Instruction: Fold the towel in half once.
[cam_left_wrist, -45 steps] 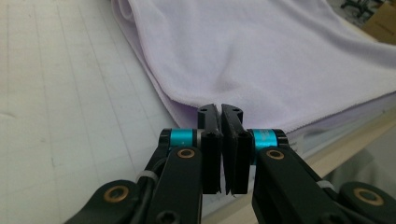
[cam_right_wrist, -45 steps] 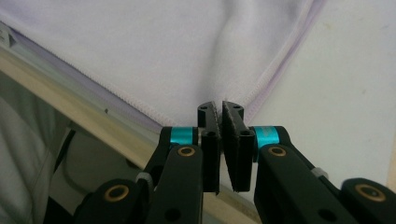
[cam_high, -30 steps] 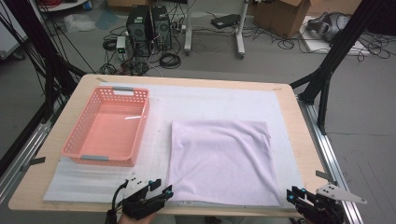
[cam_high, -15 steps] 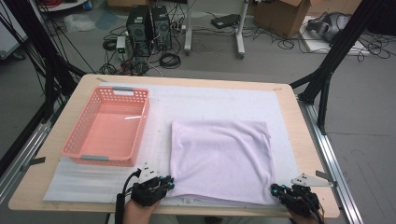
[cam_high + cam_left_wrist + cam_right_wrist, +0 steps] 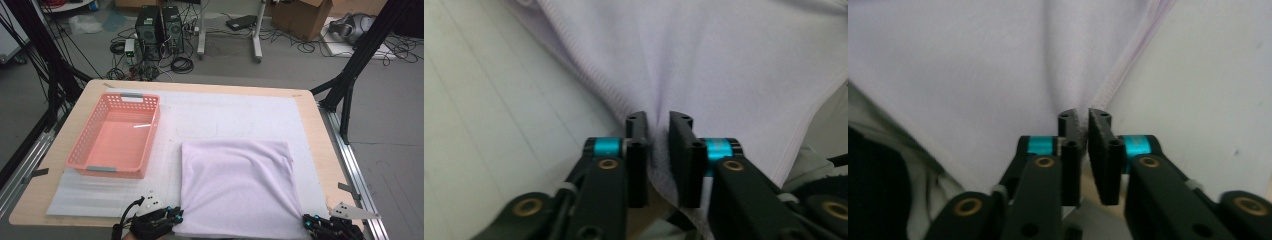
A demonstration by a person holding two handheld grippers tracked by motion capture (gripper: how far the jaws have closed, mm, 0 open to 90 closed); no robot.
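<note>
A pale lilac cloth lies flat on the white foam mat, right of centre. My left gripper is at the cloth's near left corner. In the left gripper view the cloth is bunched between the black jaws of that gripper, with a fold running up from them. My right gripper is at the near right corner. The right gripper view has its jaws pinching the hemmed edge of the cloth. Both pairs of jaws have just been opening slightly, with cloth still gripped between them.
An empty pink plastic basket stands on the mat at the left, beyond my left gripper. The wooden table ends just behind both grippers. Black frame legs, computers and cables are on the floor beyond the far edge.
Both grippers moved inward onto the cloth's near corners and closed on them. Since then they have drawn slightly back toward the near edge, with the corners between the jaws.
</note>
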